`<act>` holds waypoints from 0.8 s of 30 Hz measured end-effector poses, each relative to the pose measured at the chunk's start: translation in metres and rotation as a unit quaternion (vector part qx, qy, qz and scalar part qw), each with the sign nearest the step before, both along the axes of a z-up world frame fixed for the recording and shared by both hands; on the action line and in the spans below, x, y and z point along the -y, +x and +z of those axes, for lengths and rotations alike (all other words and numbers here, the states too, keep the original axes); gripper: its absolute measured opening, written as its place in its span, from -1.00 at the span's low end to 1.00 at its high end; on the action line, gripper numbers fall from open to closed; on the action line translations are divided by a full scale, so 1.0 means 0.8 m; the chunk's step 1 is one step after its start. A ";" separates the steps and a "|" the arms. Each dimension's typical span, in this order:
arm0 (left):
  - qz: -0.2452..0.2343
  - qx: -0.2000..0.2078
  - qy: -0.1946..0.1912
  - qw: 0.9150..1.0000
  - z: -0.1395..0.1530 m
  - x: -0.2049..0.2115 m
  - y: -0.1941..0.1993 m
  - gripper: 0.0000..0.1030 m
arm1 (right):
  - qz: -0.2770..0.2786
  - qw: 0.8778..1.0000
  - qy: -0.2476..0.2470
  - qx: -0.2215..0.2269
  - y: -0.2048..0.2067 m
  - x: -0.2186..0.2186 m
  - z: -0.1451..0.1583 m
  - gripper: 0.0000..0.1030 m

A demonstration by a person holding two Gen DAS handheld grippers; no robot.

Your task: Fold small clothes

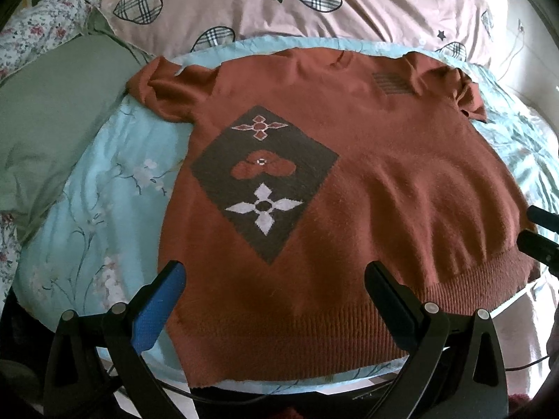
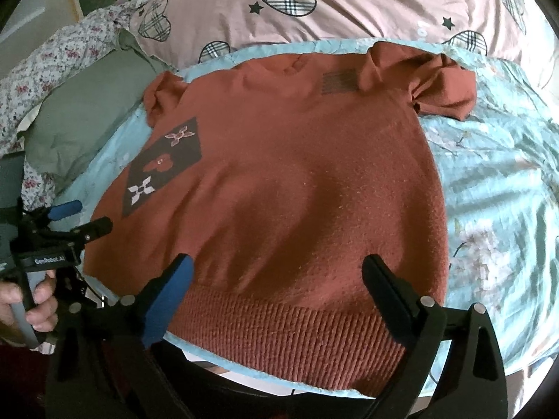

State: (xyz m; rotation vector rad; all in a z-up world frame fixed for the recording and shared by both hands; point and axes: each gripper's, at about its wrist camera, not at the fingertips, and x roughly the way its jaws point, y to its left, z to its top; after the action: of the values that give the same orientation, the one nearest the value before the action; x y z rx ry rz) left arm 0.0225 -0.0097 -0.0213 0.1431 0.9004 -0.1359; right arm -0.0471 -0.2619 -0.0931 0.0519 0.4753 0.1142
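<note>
One sweater, two grippers agape

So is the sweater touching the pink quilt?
Apart. The left wrist view shows blue sheet between the sweater and the pink quilt.

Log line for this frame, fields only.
sweater: flat on quilt | left gripper: open over hem | right gripper: open over hem | fold: not begun

Rust-brown knitted sweater lies flat on the light-blue floral quilt, ribbed hem nearest, collar farthest. Behind the sweater: pink pillow with plaid hearts. Left of the sweater: grey-green cushion. Left gripper over the sweater's hem at left; right gripper over it at right.
</note>
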 end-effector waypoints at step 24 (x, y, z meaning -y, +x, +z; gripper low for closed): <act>0.007 -0.017 0.036 0.999 -0.010 0.017 0.055 0.99 | -0.089 0.995 -0.032 0.000 0.194 0.188 0.111 0.19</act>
State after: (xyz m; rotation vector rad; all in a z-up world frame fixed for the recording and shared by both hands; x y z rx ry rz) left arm 0.0668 -0.0235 -0.0291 0.2025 0.9406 -0.0930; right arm 0.1085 -0.4123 -0.0041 0.0312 0.4727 -0.0768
